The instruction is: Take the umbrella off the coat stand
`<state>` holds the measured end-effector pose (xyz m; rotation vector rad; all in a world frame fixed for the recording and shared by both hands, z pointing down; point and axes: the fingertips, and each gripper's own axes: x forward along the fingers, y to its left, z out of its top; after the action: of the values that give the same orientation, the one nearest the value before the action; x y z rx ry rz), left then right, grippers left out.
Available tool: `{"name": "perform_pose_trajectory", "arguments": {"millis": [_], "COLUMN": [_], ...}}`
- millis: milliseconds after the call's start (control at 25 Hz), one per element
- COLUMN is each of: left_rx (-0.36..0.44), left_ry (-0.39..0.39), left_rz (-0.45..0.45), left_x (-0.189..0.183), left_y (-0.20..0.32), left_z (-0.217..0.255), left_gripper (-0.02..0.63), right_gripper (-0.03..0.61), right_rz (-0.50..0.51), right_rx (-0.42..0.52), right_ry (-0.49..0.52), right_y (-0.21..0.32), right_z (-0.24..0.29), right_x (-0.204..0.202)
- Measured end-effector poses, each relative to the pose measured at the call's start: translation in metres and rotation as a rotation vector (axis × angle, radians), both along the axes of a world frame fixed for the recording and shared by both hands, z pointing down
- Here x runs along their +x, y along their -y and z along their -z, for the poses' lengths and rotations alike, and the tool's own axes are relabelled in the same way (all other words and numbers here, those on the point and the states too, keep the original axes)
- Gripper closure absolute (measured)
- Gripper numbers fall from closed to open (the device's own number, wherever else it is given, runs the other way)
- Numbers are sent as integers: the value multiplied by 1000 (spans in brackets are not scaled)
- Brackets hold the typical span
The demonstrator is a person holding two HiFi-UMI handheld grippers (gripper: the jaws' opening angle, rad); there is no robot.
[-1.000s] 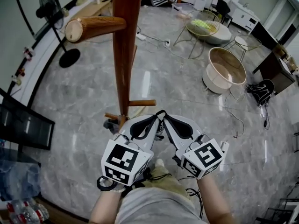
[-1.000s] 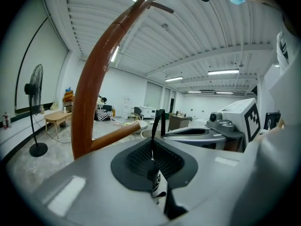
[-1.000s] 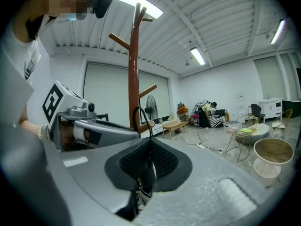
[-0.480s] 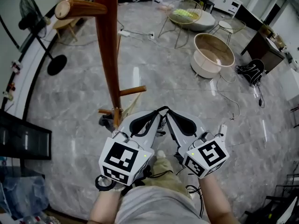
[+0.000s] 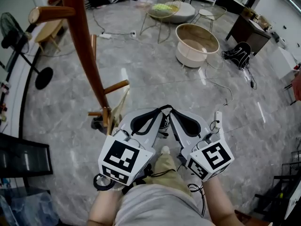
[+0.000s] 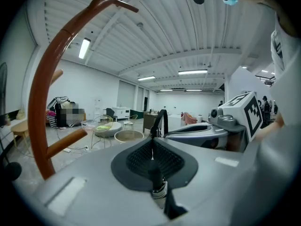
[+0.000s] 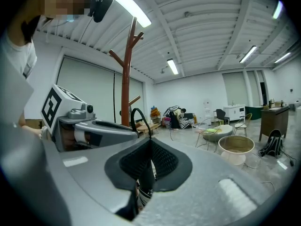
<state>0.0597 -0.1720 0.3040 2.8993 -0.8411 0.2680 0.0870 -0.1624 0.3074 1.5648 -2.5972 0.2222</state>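
Observation:
The wooden coat stand (image 5: 87, 46) rises at the left of the head view, with short pegs low on its post; it also shows as a curved pole (image 6: 40, 93) and as a distant upright (image 7: 125, 79). A pale slim object (image 5: 120, 102) leans by the lower pegs; I cannot tell if it is the umbrella. My left gripper (image 5: 157, 114) and right gripper (image 5: 170, 114) are held close to the body, tips side by side, right of the stand's base. Both are shut with nothing between the jaws (image 6: 153, 140) (image 7: 150, 142).
A round beige tub (image 5: 196, 44) stands on the marble floor ahead, with wire-frame seats (image 5: 164, 6) behind it. A black backpack (image 5: 240, 51) lies at the right, and a standing fan (image 5: 28, 46) is at the far left. Cables trail across the floor (image 5: 221, 91).
The head view has swung right, so the coat stand sits further left and the tub nearer the middle. Both grippers stay together and shut.

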Motion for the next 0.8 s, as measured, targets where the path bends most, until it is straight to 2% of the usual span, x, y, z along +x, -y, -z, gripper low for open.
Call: {"name": "perform_pose_trajectory", "arguments": {"millis": [400,800], "left_rx": [15,9], "left_ry": [27,48], "left_rz": [-151,-250], "left_x": [35,58], "left_y": [-20,-37], "left_z": [-3,-11], "left_gripper": [595,595], "right_gripper": [574,574], "right_rz": [-132,-217], "right_rx": [-10,-29], "right_ry": [-6,-14], "right_y": [-22,-41], "right_z": [-4,-11], "right_x": [34,56]}}
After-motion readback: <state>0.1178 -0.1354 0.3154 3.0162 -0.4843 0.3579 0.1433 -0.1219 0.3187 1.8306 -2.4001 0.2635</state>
